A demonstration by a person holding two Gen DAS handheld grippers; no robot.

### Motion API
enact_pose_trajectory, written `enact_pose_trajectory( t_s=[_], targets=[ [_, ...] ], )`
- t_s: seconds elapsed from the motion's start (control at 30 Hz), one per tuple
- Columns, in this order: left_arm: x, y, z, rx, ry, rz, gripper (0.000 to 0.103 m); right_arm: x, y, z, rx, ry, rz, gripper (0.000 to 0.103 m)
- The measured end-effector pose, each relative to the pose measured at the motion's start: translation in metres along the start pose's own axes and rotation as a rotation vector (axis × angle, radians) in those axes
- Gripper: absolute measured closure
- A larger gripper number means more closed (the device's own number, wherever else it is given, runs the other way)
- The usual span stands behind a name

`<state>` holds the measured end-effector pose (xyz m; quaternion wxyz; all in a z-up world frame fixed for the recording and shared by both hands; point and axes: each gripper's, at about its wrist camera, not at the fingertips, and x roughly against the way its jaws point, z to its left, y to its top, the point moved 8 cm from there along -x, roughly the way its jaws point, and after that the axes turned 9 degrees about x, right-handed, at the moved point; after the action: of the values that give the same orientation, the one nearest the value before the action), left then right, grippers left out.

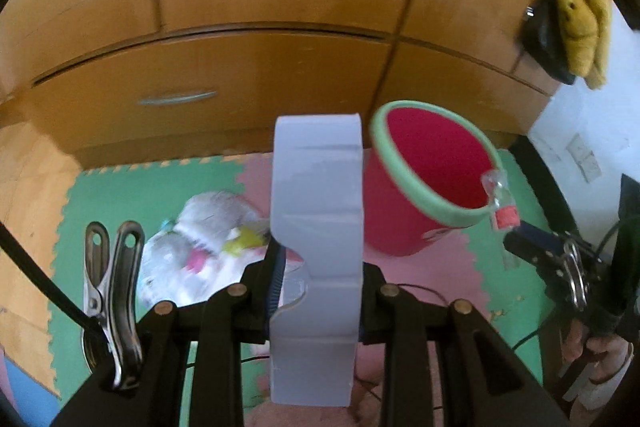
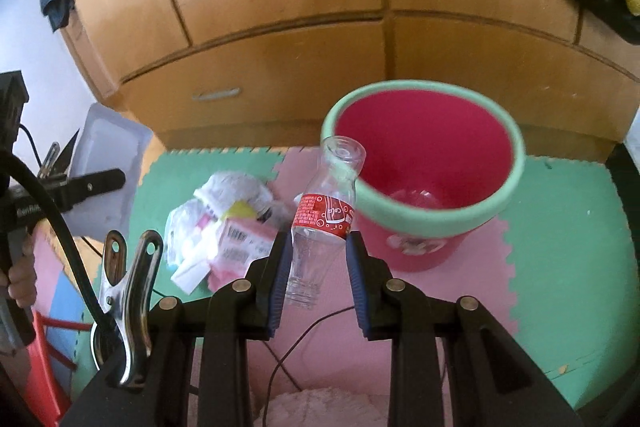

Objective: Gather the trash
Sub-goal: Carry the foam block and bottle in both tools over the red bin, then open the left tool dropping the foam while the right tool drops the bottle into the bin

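**Foam-mat floor before wooden cabinet: trash items in both claws**

Interlocking green and pink mat (image 2: 568, 251) fronting a wooden cabinet (image 2: 280, 39).
- Left gripper (image 1: 316, 279): jaws closed on a pale lavender plastic tray (image 1: 316, 247), held upright between the pads.
- Right gripper (image 2: 318, 267): jaws closed on an uncapped clear cola bottle (image 2: 324, 215), mouth pointing away.
- Red bin (image 2: 424, 167), green rim, just beyond the bottle.
- Trash pile (image 2: 224, 227) on the mat, left of the bottle.

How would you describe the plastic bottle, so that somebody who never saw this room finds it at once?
Start at the wooden wardrobe; before it, on foam mats, stands a red bin with a green rim. Left of the bin, the right tool holds the bottle: clear, empty, capless, with a red label.
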<state>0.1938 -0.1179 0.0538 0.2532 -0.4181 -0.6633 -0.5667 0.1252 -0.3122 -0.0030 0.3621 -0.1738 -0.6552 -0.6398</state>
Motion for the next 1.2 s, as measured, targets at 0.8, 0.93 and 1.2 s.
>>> enact_pose_trajectory(
  t_s=[0.8, 0.93, 1.2],
  targets=[
    [-0.188, 0.084, -0.184, -0.292, -0.199, 0.284, 0.074, -0.119, 0.055, -0.140, -0.251, -0.093, 0.218, 0.074],
    [-0.215, 0.082, -0.180, -0.272, -0.176, 0.359, 0.074, -0.137, 0.050, -0.157, -0.310, -0.122, 0.290, 0.074],
    [-0.252, 0.074, -0.173, -0.269, -0.113, 0.448, 0.074, -0.148, 0.049, -0.173, -0.362, -0.117, 0.354, 0.074]
  ],
)
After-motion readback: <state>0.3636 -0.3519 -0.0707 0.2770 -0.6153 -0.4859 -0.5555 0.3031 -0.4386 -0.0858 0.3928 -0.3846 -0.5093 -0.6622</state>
